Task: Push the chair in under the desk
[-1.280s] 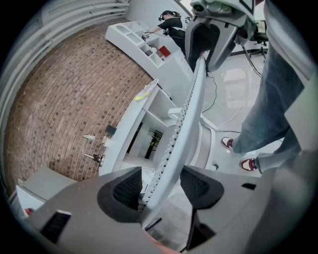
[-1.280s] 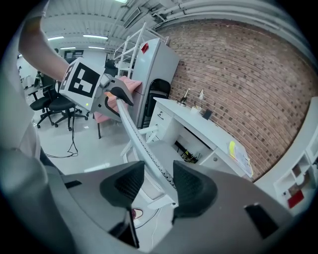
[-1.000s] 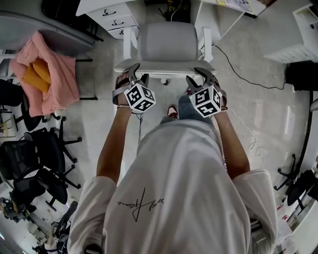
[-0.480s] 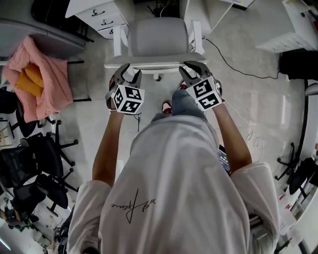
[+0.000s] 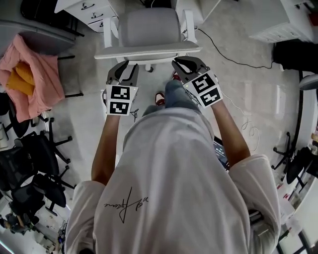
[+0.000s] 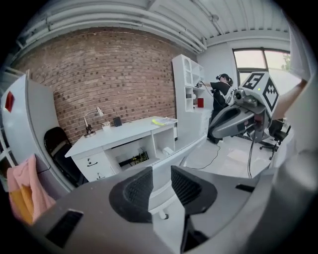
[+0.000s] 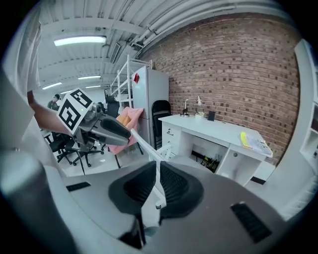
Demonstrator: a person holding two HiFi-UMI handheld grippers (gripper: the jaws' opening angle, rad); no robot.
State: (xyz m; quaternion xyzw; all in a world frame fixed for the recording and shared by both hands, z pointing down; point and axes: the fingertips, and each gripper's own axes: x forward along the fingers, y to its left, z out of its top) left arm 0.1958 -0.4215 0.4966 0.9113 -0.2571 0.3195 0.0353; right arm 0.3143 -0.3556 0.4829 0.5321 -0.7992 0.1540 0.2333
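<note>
Grey moulded chair (image 5: 147,31), thin flat backrest edge. Left claw (image 5: 125,67) closing around it, pads apart; right claw (image 5: 189,63) closing, pinching it.

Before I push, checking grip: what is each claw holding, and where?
The chair backrest, by its top edge: the right claw pinches it, jaws closing; the left claw is closing around it, contact unclear.

Beyond the grey padded chair (image 5: 147,27), the white desk's (image 7: 218,131) opening stands free beside its white drawer unit (image 5: 92,9); a black cable (image 5: 223,51) crosses the floor right.
</note>
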